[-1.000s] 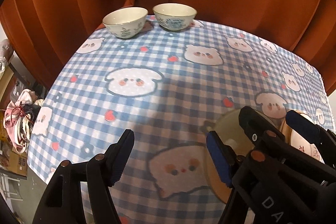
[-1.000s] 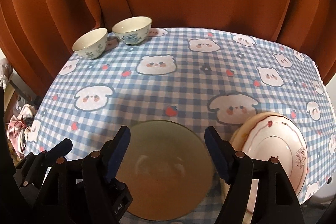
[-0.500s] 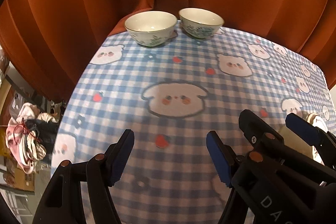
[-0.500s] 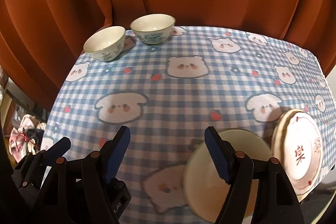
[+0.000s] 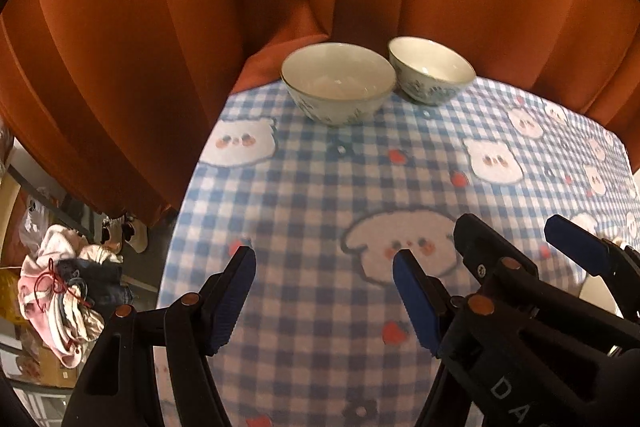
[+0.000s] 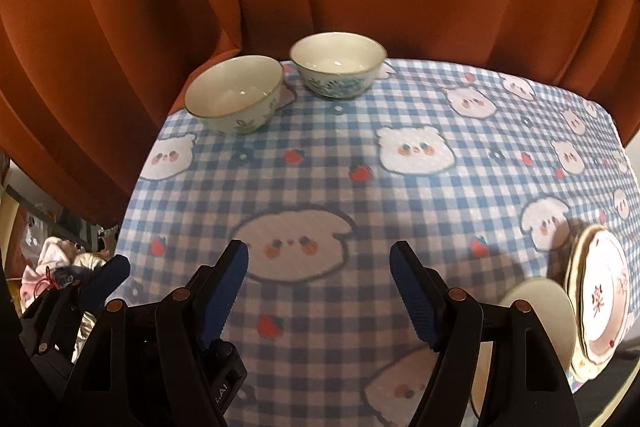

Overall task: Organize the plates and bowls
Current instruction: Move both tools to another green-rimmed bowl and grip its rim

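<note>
Two bowls are standing at the far edge of the surface [image 6: 400, 195]: the left bowl [image 5: 338, 83] and the right bowl [image 5: 432, 71] are sitting just beside each other, upper centre of both frames, against the orange curtain [image 5: 200, 27]. Two plates are showing only in the right wrist view, lower right: a plain plate [image 6: 536, 311] and a patterned plate [image 6: 600, 299], overlapping at the surface's near right edge. The left wrist view alone is showing a pile of clothes [image 5: 64, 291] on the floor, lower left. The left gripper [image 5: 324, 295] is hanging open and empty. The right gripper [image 6: 320, 291] is likewise standing open, gripping nothing. Bare checked cloth is lying between grippers and bowls.
</note>
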Action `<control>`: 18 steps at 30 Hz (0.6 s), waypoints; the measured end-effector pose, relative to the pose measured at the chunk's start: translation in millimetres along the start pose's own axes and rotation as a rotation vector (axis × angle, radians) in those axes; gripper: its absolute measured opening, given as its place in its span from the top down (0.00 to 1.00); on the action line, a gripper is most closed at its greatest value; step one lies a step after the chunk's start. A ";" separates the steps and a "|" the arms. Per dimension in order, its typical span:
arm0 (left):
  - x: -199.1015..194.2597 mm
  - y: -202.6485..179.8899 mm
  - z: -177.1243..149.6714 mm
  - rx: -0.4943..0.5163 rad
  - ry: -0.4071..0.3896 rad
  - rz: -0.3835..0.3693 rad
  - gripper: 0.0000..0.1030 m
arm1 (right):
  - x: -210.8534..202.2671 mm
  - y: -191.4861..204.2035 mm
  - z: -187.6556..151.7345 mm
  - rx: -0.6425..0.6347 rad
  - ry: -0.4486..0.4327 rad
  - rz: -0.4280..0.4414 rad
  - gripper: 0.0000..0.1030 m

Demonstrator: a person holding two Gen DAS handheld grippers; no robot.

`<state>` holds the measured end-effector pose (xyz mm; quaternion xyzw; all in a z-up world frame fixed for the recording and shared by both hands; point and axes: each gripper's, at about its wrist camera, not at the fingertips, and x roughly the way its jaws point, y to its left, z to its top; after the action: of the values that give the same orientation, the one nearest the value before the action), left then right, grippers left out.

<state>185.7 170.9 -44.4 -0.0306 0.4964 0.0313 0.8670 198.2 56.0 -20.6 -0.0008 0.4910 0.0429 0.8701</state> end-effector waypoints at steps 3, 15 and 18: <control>5.9 5.3 17.0 -0.013 -0.028 0.001 0.29 | 4.7 10.8 14.5 -0.017 -0.016 -0.006 0.26; 43.8 12.0 92.5 -0.042 -0.035 0.100 0.30 | 54.3 20.3 89.7 -0.003 -0.049 0.081 0.26; 58.2 14.5 106.5 -0.055 -0.038 0.097 0.32 | 70.2 19.4 107.2 0.009 -0.052 0.096 0.27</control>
<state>305.4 195.7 -41.2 -0.0299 0.4796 0.0874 0.8726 324.4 85.2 -24.3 0.0278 0.4679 0.0823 0.8795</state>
